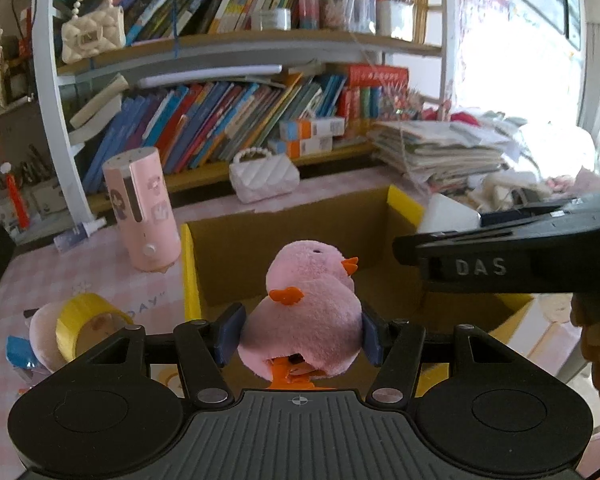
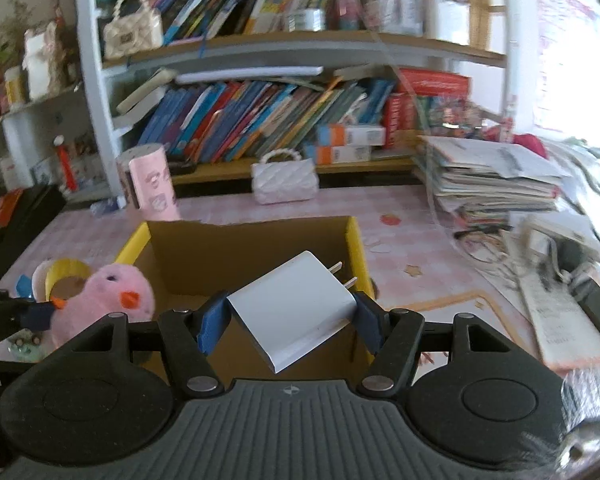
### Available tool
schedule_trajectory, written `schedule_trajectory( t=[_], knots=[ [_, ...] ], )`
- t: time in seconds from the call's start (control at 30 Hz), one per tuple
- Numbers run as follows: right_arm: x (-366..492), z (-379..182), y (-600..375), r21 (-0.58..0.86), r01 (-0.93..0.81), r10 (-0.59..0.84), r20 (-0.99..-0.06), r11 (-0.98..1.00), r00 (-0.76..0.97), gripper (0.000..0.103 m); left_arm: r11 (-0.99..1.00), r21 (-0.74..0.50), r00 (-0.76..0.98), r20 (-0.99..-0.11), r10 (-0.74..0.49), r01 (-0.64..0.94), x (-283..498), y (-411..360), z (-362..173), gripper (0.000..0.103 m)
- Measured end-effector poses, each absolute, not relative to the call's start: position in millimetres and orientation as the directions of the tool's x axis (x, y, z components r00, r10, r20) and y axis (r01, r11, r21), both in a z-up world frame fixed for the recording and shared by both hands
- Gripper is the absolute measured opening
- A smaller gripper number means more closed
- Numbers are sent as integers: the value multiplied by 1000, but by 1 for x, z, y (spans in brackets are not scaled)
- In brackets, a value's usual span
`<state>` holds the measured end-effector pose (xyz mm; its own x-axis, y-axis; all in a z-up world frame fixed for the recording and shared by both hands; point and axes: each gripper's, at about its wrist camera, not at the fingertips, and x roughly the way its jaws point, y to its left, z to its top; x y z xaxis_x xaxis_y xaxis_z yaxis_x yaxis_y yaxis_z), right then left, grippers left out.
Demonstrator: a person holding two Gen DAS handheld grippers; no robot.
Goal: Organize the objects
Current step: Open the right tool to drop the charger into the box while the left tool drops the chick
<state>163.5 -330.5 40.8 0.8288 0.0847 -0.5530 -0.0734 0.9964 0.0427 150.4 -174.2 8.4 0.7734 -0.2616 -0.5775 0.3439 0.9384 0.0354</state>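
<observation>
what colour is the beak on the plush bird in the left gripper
Orange. The plush bird is pink; its beak shows best in the left wrist view.

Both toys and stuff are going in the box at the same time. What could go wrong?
1. The right hand-held gripper pinches the white charger by its smooth sides while it sits tilted, so it might slip out before it is over the cardboard box.
2. The left hand-held gripper holding the pink plush chick is close beside the right one, so the two might bump over the box.
</observation>
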Motion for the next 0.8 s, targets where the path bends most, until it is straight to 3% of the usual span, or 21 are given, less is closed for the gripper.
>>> schedule_trajectory(
  t=[0.37,0.57,0.8],
  knots=[
    [238,12,-312,-18,-273,184,-694,962,696,63,944,90,711,-681,-175,318,184,-193,-22,58],
    [258,-12,-303,-36,-345,189,-780,938,596,63,931,143,716,-681,-154,336,188,-202,-26,60],
    [263,-13,-306,-16,-345,192,-805,938,561,63,913,168,709,-686,-164,373,194,-209,-28,60]
  ],
)
